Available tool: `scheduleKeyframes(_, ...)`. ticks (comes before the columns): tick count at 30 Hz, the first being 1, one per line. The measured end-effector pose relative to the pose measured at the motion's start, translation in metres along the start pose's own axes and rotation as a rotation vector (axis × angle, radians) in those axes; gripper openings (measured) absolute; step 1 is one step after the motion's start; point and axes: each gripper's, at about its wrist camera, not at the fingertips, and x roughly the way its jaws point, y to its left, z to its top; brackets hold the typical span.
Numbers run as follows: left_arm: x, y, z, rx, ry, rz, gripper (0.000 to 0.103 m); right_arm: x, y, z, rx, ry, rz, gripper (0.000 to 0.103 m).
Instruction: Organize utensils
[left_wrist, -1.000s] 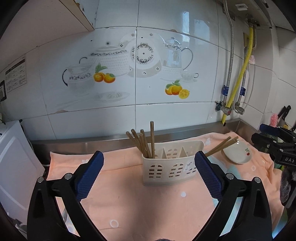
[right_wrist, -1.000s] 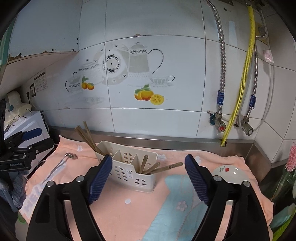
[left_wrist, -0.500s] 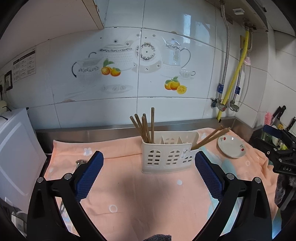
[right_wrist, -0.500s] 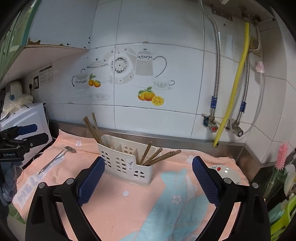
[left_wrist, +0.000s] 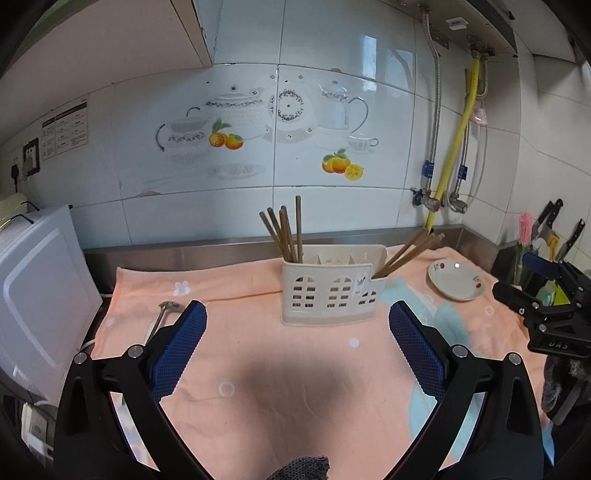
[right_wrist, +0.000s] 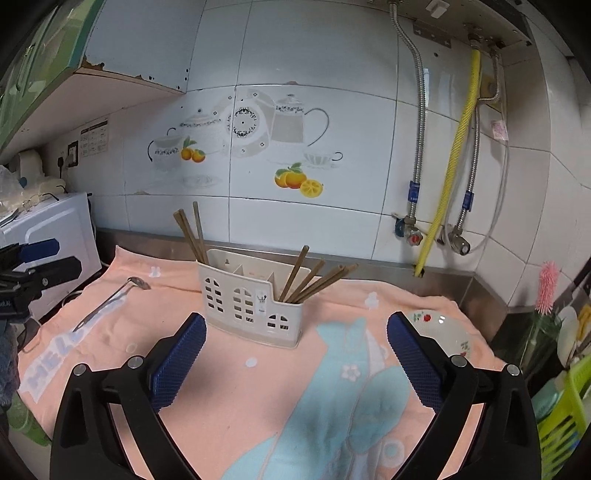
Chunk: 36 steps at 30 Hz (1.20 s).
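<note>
On the peach towel (right_wrist: 258, 398) printed "HELLO", both the left gripper (left_wrist: 295, 343) and right gripper (right_wrist: 295, 347) gape empty.

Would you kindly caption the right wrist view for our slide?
Open right claw faces a holder of chopsticks; spoon lies on the towel.

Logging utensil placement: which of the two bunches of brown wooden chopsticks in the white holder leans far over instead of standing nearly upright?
The bunch of brown wooden chopsticks in the white slotted plastic holder's low end, nearest the small white dish; the other bunch stands nearly upright.
</note>
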Motion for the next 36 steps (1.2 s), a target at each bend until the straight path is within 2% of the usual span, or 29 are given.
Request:
scheduleKeyframes(4,-0.008,0.003,-0.011,-0.025,0.005,-0.012,0.098,-0.005,0.002,-0.010,0.026,0.017,0.017,0.096)
scheduleKeyframes(7,-0.012,0.003,-0.018,-0.022,0.005,0.008,0.098,-0.009,0.004,-0.015,0.052,0.024,0.037,0.096)
scheduleKeyframes(15,-0.023,0.007,-0.035,-0.043,-0.002,0.016,0.098,-0.025,0.012,-0.030,0.044,0.025,0.036,0.096)
scheduleKeyframes(18,-0.027,0.007,-0.042,-0.039,-0.001,0.044,0.098,-0.031,0.013,-0.034,0.043,0.021,0.030,0.096)
scheduleKeyframes(25,-0.034,0.004,-0.053,-0.050,0.009,0.022,0.098,-0.034,0.008,-0.047,0.082,0.042,0.044,0.096)
scheduleKeyframes(36,-0.043,0.000,-0.061,-0.051,0.013,0.030,0.098,-0.036,0.009,-0.054,0.087,0.054,0.060,0.096)
